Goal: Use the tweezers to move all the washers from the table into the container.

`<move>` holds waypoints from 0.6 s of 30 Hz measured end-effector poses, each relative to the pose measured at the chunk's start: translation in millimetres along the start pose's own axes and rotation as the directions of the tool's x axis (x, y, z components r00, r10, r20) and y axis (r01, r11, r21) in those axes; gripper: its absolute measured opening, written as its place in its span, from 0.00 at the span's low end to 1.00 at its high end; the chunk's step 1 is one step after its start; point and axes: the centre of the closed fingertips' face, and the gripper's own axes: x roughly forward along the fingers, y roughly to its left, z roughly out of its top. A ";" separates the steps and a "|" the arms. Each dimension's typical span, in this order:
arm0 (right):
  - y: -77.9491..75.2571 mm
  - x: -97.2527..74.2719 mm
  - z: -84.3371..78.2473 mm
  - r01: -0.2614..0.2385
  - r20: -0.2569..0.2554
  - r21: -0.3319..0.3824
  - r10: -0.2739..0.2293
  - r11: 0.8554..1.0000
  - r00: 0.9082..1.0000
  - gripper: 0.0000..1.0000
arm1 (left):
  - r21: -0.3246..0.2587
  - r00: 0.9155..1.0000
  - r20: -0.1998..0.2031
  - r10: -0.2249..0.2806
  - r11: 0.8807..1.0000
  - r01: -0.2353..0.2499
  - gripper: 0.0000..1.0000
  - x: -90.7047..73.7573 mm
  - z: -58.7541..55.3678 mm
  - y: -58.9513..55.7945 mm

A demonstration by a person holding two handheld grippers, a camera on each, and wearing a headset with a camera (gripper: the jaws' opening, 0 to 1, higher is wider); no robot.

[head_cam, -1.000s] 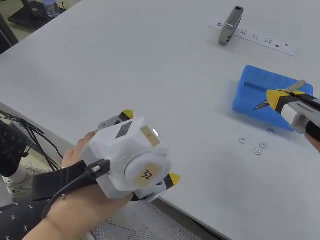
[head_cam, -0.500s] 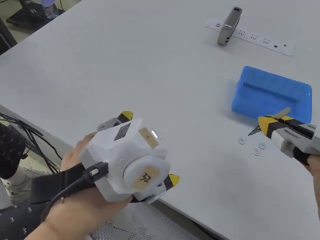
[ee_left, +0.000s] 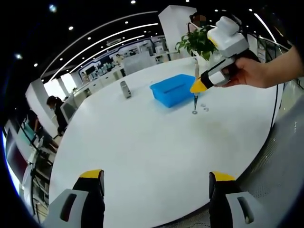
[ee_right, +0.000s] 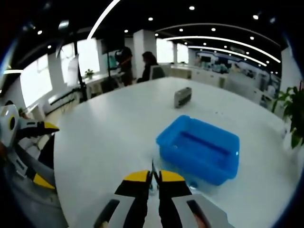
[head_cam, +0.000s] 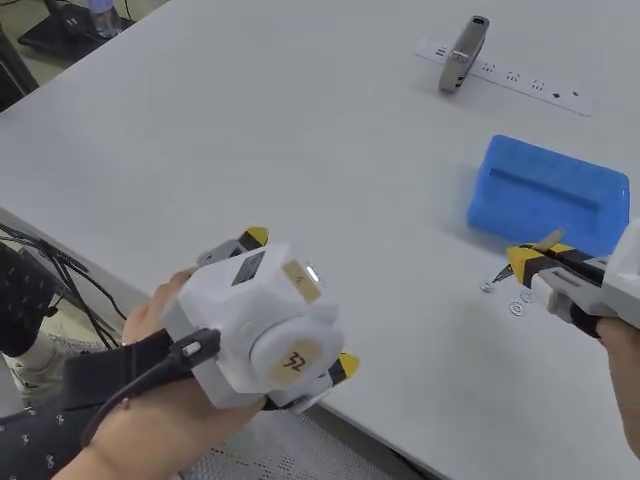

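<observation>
Three small washers (head_cam: 516, 308) lie on the white table (head_cam: 300, 130) just in front of the blue container (head_cam: 550, 195). My right gripper (head_cam: 527, 262) is shut on thin tweezers (head_cam: 500, 275), whose tips point down beside the leftmost washer (head_cam: 487, 288). In the right gripper view the tweezers (ee_right: 153, 167) stick out between the closed jaws, with the container (ee_right: 199, 147) just beyond. My left gripper (head_cam: 300, 299) hovers open over the table's near edge, holding nothing. From the left gripper view, the right gripper (ee_left: 198, 86) hangs over the washers (ee_left: 194, 112) beside the container (ee_left: 173, 89).
A white power strip (head_cam: 510, 78) with a grey device (head_cam: 460, 52) on it lies at the far side, behind the container. The table's near edge (head_cam: 400, 440) runs under the left gripper. Cables (head_cam: 50, 260) hang at the left.
My right gripper has come off the container with the tweezers, moving down and toward me to the washers. The left gripper has stayed put.
</observation>
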 end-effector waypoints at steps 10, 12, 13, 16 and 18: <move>-2.6 4.1 -3.9 0.011 -0.002 0.026 -0.011 1.000 1.000 0.03 | 0.006 1.000 -0.008 -0.002 1.000 0.002 0.93 0.7 -1.4 -0.2; -3.8 4.3 -3.8 0.014 -0.001 0.026 -0.014 1.000 1.000 0.03 | 0.007 1.000 -0.010 -0.002 1.000 0.002 0.93 0.9 -1.6 -0.3; -4.4 4.3 -3.6 0.014 -0.001 0.028 -0.014 0.999 1.000 0.03 | 0.007 1.000 -0.011 -0.003 1.000 0.003 0.93 1.0 -1.7 -0.4; -3.2 3.8 -3.8 0.013 -0.001 0.037 -0.013 0.999 1.000 0.03 | 0.007 1.000 -0.010 -0.001 1.000 0.001 0.93 0.5 -1.4 -0.2; -3.1 3.4 -4.1 0.014 0.000 0.036 -0.014 0.999 1.000 0.03 | 0.007 1.000 -0.013 -0.002 1.000 0.002 0.92 0.7 -1.8 -0.4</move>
